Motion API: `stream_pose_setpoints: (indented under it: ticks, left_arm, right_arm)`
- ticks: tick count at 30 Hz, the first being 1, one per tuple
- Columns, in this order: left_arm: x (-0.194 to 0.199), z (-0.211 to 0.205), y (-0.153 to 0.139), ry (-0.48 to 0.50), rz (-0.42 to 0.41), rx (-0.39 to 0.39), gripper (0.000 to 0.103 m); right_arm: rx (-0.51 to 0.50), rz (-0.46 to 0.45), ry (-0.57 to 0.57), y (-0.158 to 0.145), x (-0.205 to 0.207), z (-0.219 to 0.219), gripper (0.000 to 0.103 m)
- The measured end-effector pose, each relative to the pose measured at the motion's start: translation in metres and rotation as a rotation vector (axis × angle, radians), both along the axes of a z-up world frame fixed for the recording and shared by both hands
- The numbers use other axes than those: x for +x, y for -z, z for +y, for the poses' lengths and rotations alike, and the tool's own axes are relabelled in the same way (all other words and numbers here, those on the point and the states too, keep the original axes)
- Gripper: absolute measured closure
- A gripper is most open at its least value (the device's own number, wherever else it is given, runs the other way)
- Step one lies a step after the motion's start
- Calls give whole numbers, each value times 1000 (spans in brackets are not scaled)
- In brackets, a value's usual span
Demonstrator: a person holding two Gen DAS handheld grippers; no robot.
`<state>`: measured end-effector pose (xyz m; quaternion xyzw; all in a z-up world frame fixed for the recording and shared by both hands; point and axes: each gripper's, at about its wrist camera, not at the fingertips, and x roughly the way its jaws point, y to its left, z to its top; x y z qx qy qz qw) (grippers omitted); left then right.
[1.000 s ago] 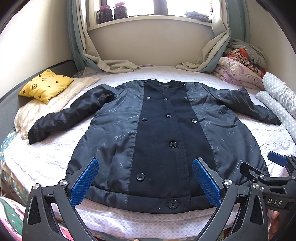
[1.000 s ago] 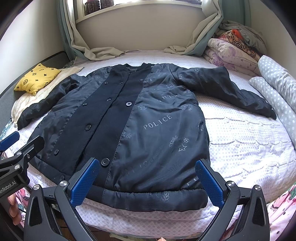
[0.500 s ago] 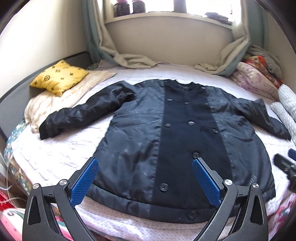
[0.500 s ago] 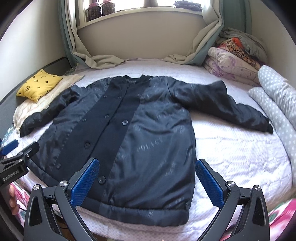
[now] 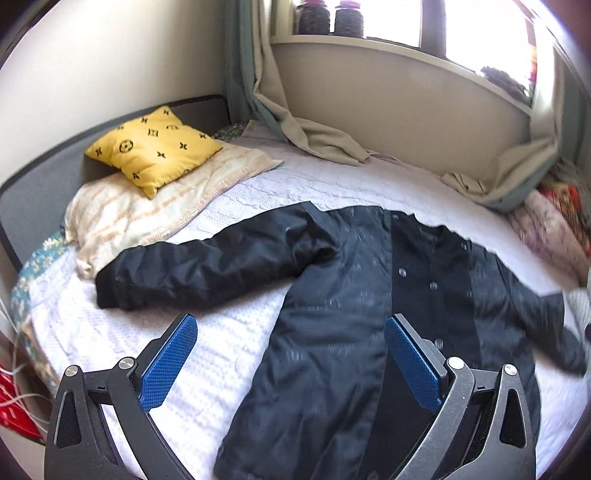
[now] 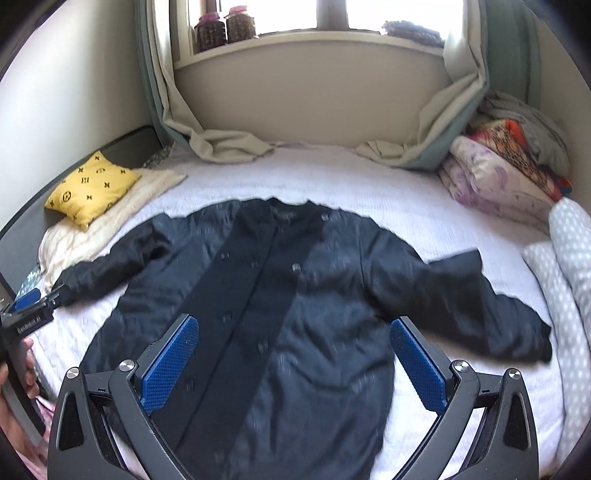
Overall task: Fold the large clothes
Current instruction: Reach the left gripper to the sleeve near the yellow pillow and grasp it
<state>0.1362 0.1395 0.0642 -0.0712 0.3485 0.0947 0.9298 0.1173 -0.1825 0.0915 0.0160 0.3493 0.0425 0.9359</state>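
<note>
While coat (image 5: pixel 332 317) lies flat on bed (image 5: pixel 229 325), collar toward window, left gripper (image 5: pixel 291 363) and right gripper (image 6: pixel 293 363) hover above, jaws wide open, holding nothing. Left sleeve (image 5: pixel 207 266) mid-left of frame, nearer left gripper, guessing that folds first.

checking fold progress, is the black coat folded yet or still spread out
Spread out, not folded. The black coat lies flat and front-up on the bed, buttoned placket showing, both sleeves stretched sideways. Neither gripper touches it.

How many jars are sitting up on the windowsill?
2. Both jars stand side by side at the sill's left end: one nearer the curtain, the other just to its right. More may be hidden out of view.
</note>
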Motion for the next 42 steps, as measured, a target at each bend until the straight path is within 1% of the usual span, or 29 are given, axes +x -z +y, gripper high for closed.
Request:
stream_pose_setpoints:
  ticks: [3, 6, 10, 12, 14, 18, 20, 21, 22, 23, 24, 26, 27, 28, 30, 31, 32, 34, 38, 40, 42]
  left_arm:
    - [17, 3, 1, 2, 2, -38, 0]
    - [31, 2, 6, 18, 5, -51, 0]
    - [41, 8, 17, 13, 8, -40, 0]
    - [43, 14, 22, 5, 11, -50, 0]
    - [45, 24, 29, -21, 28, -68, 0]
    - [48, 51, 35, -81, 38, -151, 0]
    - [49, 67, 37, -119, 41, -205, 0]
    - [49, 77, 38, -138, 41, -244, 0]
    - [49, 91, 40, -173, 42, -305, 0]
    - [49, 99, 41, -193, 42, -338, 1]
    - [49, 110, 42, -219, 41, -389, 1]
    - [52, 137, 45, -270, 41, -521, 2]
    - [52, 145, 47, -284, 42, -562, 2]
    - [53, 158, 51, -320, 47, -627, 5]
    - [53, 175, 60, -366, 45, -715, 10]
    - [52, 183, 66, -384, 44, -754, 14]
    - [51, 190, 74, -400, 46, -783, 19]
    - [49, 197, 89, -433, 61, -826, 23]
    - [42, 211, 123, -514, 76, -933, 23]
    - [41, 219, 133, -564, 65, -970, 23]
    - [43, 225, 139, -586, 46, -1007, 22]
  right_arm:
    - [31, -9, -9, 10, 16, 1, 0]
    - [53, -3, -1, 28, 24, 0, 0]
    - [-7, 21, 9, 46, 34, 0, 0]
    - [-6, 32, 17, 54, 37, -3, 0]
    - [7, 48, 25, 60, 44, -8, 0]
    - [18, 71, 27, 68, 53, -11, 0]
    - [23, 82, 23, 72, 56, -11, 0]
    - [26, 88, 20, 75, 57, -12, 0]
    - [28, 92, 17, 76, 58, -12, 0]
    - [28, 98, 16, 79, 60, -12, 0]
    - [29, 105, 16, 81, 62, -13, 0]
    - [38, 119, 13, 85, 65, -14, 0]
    - [42, 124, 13, 86, 67, -15, 0]
    - [44, 127, 13, 87, 68, -15, 0]
    - [50, 131, 14, 87, 70, -15, 0]
    - [55, 133, 14, 88, 70, -16, 0]
    - [60, 134, 13, 87, 70, -16, 0]
    - [65, 135, 10, 87, 70, -15, 0]
    - [61, 134, 4, 87, 71, -13, 0]
    - [63, 140, 6, 88, 72, -13, 0]
    - [66, 149, 11, 90, 72, -14, 0]
